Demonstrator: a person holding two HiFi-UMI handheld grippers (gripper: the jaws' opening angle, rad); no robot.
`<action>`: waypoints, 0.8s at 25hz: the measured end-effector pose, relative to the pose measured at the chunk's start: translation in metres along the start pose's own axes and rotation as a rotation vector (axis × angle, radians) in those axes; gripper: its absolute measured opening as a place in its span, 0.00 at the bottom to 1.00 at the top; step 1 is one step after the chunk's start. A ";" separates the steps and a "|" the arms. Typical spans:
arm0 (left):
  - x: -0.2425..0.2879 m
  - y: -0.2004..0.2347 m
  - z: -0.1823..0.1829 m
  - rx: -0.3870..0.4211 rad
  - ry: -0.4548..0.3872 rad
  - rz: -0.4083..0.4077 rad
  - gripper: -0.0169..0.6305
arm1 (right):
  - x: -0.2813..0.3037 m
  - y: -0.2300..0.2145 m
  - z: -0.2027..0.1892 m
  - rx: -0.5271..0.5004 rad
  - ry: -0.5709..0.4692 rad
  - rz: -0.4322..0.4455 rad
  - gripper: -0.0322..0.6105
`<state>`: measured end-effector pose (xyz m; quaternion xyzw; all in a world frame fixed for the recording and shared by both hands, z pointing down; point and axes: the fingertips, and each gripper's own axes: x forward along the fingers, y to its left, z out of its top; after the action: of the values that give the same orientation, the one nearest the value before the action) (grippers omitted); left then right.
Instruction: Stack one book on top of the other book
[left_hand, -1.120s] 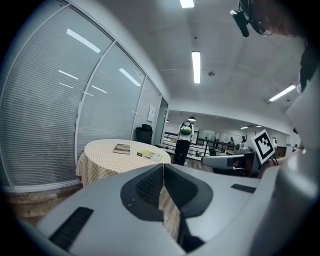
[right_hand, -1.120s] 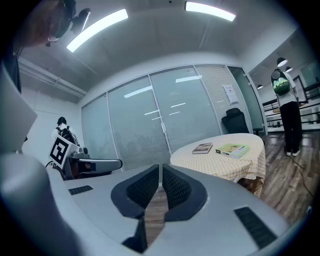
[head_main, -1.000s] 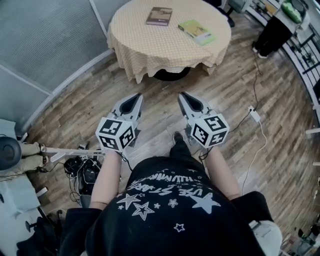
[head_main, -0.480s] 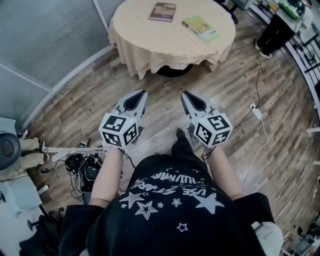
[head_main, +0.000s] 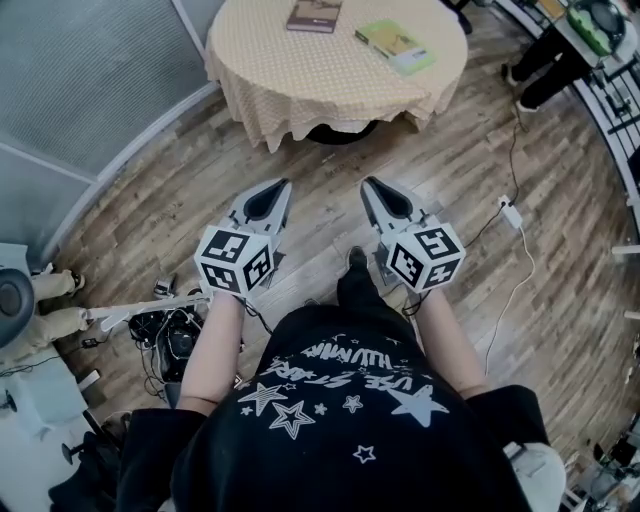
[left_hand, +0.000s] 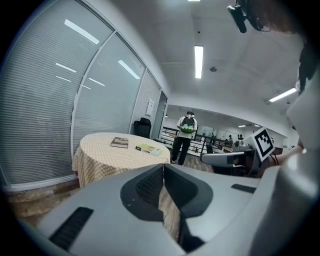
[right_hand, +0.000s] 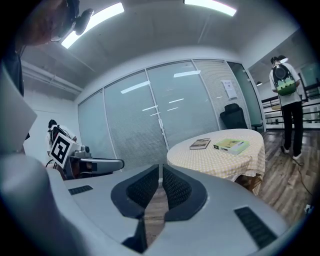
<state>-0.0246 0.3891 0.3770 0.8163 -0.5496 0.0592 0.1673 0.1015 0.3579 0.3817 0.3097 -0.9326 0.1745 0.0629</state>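
A dark brown book (head_main: 313, 14) and a pale green book (head_main: 395, 46) lie flat and apart on the round bench with its beige checked cloth (head_main: 300, 75). Our left claw (head_main: 283, 184) and right claw (head_main: 366, 183) are both pressed together, empty, over the wood-plank floor (head_main: 480, 150). Only the gripper views show us the ceiling strip lights (left_hand: 198, 55); only the head view, our black star-printed shirt (head_main: 340, 420).

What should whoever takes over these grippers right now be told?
Left gripper: shut, empty.
Right gripper: shut, empty.
Both are held over the floor, short of the table.
The brown book and the green book lie flat on the table, apart from each other.
Done: nothing yet.
Left: step up to the table, grasp one book, lay it on the other.
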 end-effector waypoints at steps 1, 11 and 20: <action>0.005 0.000 0.000 0.003 0.004 0.000 0.04 | 0.002 -0.006 0.001 0.006 -0.004 -0.001 0.12; 0.074 -0.002 -0.013 -0.008 0.069 0.016 0.04 | 0.002 -0.101 0.005 0.085 -0.004 -0.065 0.12; 0.162 -0.025 0.010 0.024 0.078 0.032 0.05 | -0.011 -0.212 0.030 0.151 -0.037 -0.095 0.12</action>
<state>0.0605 0.2523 0.4076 0.8065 -0.5550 0.1003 0.1777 0.2372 0.1947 0.4124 0.3605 -0.9021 0.2353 0.0304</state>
